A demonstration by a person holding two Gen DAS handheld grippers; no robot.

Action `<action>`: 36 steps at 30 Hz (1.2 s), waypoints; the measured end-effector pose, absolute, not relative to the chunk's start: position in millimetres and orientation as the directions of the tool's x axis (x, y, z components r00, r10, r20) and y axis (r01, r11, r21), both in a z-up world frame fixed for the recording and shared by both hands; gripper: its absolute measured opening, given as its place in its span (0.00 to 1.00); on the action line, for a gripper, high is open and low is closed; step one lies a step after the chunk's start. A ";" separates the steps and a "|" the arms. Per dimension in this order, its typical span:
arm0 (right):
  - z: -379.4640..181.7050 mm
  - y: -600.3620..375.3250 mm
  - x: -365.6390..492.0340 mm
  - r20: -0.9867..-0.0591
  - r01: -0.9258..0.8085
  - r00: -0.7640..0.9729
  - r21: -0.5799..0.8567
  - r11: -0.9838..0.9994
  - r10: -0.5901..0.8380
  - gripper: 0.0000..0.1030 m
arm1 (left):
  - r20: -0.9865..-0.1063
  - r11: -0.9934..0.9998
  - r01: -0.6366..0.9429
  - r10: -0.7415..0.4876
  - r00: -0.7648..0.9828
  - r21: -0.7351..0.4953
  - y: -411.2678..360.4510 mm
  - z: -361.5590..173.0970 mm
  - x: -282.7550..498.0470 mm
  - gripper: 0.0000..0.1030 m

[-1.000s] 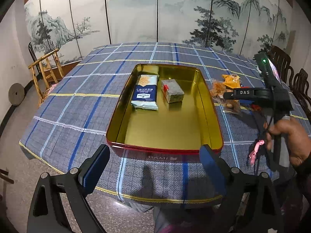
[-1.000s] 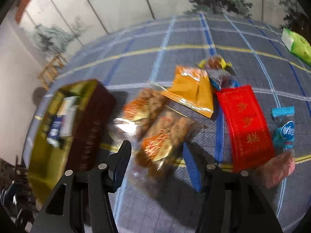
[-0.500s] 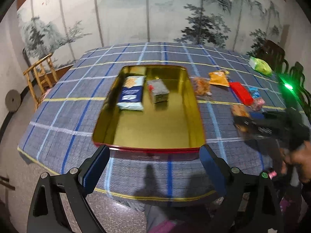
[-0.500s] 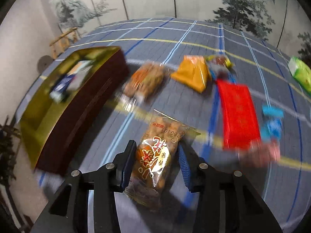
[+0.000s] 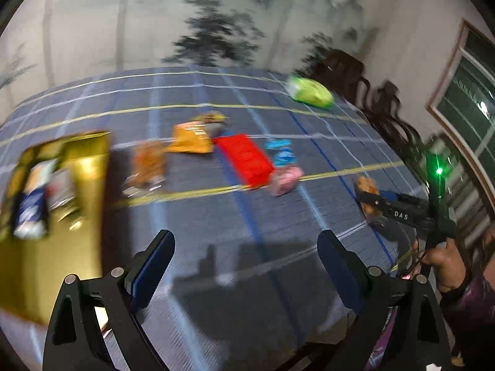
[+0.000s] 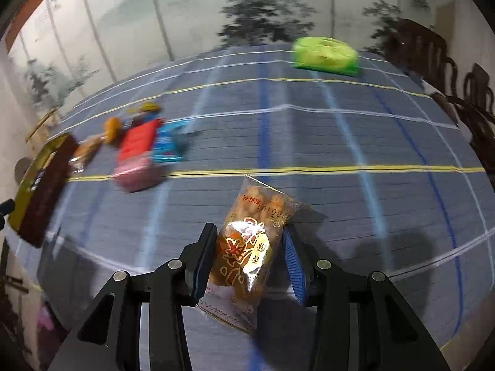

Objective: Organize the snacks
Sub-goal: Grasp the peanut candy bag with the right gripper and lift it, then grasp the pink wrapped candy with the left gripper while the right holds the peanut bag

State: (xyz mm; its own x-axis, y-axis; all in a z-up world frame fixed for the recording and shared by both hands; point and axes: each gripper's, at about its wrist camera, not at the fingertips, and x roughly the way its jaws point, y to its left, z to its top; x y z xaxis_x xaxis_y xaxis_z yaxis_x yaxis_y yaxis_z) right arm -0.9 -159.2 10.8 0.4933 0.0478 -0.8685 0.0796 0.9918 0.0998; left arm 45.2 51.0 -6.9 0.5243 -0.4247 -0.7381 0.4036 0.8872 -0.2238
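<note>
Now the crinkly clear snack bag point(image 6: 252, 247), oblong and printed in red and gold, sits clamped between the right gripper point(image 6: 247, 259) pads above the checked cloth point(image 6: 340, 142). Glossy packets cluster at ten o'clock beside the gold tin point(image 6: 27, 185). Empty, the left gripper point(image 5: 244, 266) gapes wide.

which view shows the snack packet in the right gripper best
The right wrist view: the snack packet sits sharp and close between the right gripper fingers, printing visible. The left wrist view shows it only small, blurred and partly hidden behind that gripper.
</note>
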 end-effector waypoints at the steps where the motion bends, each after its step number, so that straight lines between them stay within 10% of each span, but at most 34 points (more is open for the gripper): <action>1: 7.4 -167.1 1.3 -0.867 0.087 0.497 0.097 0.991 0.042 0.43 | -0.745 0.885 0.423 -0.413 0.524 -0.194 35.6 -10.1 53.7 0.89; 20: -9.0 -208.3 18.7 -0.810 0.070 0.568 0.224 0.972 0.146 0.43 | -0.784 0.958 0.285 -0.195 0.589 -0.025 -77.6 -50.7 119.7 0.86; 33: -9.6 -215.8 17.0 -0.796 0.066 0.574 0.279 0.958 0.192 0.43 | -0.809 0.988 0.155 -0.098 0.579 -0.010 -86.9 -74.0 126.1 0.68; 36: -9.8 -214.3 18.0 -0.802 0.067 0.570 0.265 0.962 0.181 0.43 | -0.799 0.988 0.151 -0.093 0.594 -0.003 -85.8 -72.2 125.5 0.42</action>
State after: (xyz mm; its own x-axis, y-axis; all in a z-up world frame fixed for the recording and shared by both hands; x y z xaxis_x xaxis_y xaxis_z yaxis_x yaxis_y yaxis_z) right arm 18.0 -214.3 -9.8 0.5697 0.1815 -0.8016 0.0672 0.9618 0.2655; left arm 125.5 -85.8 -72.2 0.5941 -0.0931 -0.7990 0.1514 0.9885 -0.0026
